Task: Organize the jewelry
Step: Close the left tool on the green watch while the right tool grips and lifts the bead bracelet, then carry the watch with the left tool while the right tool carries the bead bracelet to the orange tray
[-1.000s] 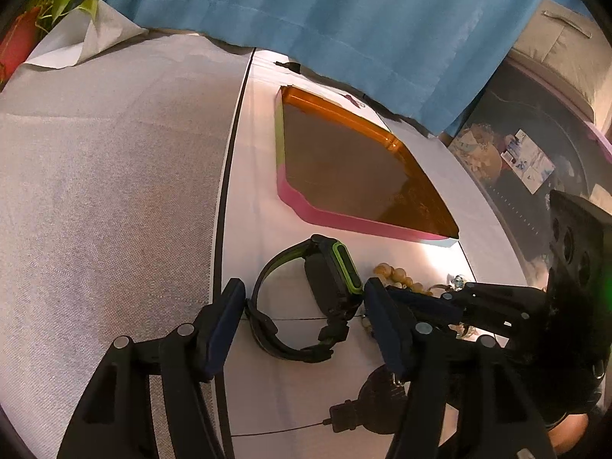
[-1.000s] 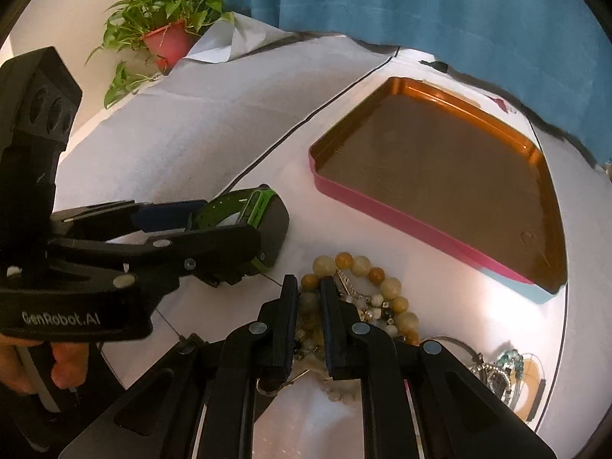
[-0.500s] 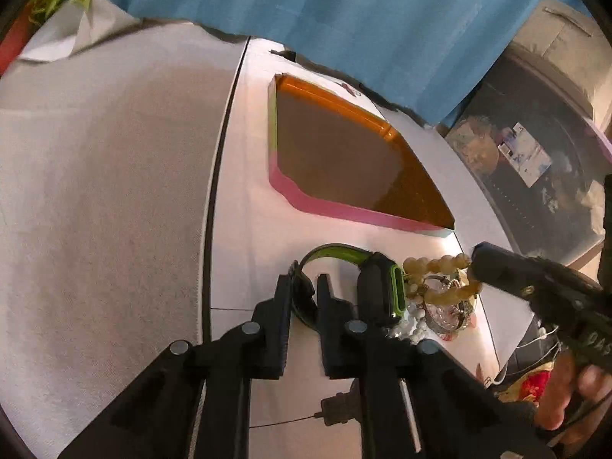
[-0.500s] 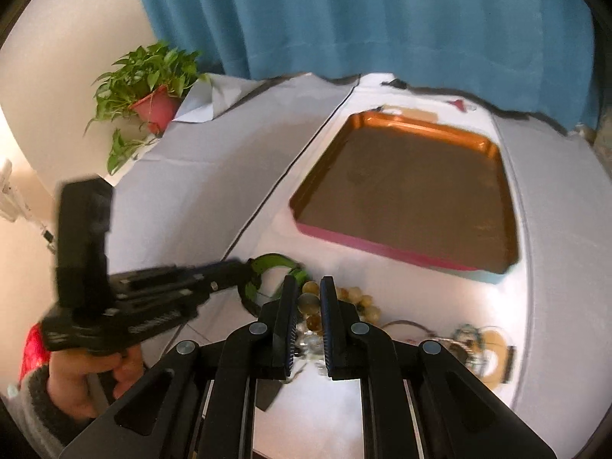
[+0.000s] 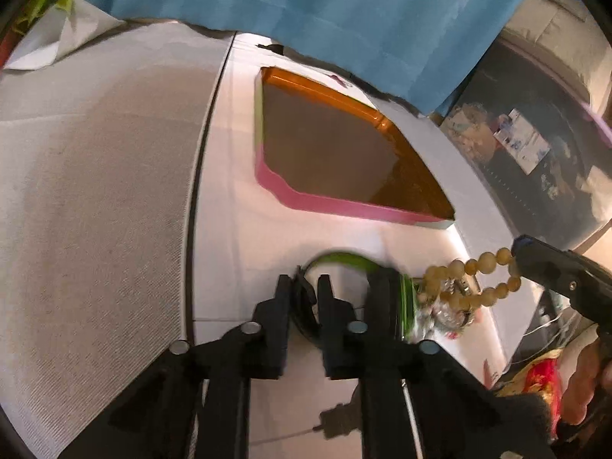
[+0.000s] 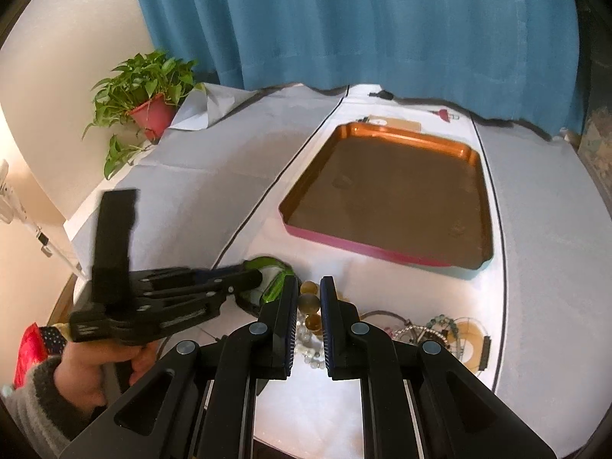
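Across the white table point(image 6: 543, 229), toward twelve o'clock, a blue curtain point(image 6: 363, 26) hangs behind the orange-and-pink tray point(image 6: 386, 256). At ten o'clock stands a potted plant point(image 6: 147, 93). At six o'clock from the tray, the left gripper point(image 5: 304, 298) pinches narrowly on the strap of a black-and-green watch point(image 5: 390, 302). At its three o'clock, the right gripper point(image 6: 308, 298) is clamped on an amber bead bracelet point(image 5: 474, 279). More jewelry point(image 6: 432, 329) lies at the right gripper's four o'clock.
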`<state>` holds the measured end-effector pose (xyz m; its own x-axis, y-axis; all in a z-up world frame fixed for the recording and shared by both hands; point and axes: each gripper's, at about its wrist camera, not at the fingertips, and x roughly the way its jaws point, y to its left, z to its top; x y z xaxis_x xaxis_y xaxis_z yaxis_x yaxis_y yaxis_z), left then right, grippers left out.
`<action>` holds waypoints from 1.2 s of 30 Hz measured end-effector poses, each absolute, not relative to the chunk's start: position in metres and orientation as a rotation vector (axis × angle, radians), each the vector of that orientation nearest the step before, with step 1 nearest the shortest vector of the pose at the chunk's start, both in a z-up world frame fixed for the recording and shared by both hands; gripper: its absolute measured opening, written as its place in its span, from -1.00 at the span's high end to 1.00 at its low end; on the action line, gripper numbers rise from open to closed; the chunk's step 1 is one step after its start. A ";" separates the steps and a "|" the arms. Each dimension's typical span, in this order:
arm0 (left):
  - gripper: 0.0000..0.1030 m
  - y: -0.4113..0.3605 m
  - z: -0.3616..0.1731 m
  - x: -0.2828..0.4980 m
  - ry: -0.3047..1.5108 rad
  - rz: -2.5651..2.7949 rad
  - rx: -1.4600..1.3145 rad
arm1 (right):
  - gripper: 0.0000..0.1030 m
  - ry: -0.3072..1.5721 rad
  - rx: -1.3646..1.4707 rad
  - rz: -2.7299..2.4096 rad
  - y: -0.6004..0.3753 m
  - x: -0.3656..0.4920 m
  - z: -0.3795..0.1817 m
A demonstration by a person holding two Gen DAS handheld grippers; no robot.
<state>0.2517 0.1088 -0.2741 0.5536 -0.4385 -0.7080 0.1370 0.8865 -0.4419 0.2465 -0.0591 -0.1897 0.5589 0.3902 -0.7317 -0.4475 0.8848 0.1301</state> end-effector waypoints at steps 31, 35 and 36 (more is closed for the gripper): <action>0.84 0.065 -0.151 0.211 0.725 -0.383 -0.249 | 0.76 0.712 -0.081 0.420 -0.086 0.193 -0.100; 0.84 0.052 -0.122 0.187 0.693 -0.384 -0.210 | 0.76 0.691 -0.075 0.408 -0.094 0.172 -0.085; 0.84 0.050 -0.117 0.183 0.686 -0.384 -0.206 | 0.76 0.684 -0.071 0.407 -0.096 0.167 -0.080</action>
<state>0.1831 0.0501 -0.1171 0.7077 -0.4099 -0.5755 0.2764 0.9102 -0.3085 0.1666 -0.0960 -0.0805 0.7000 0.3418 -0.6270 -0.3876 0.9193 0.0684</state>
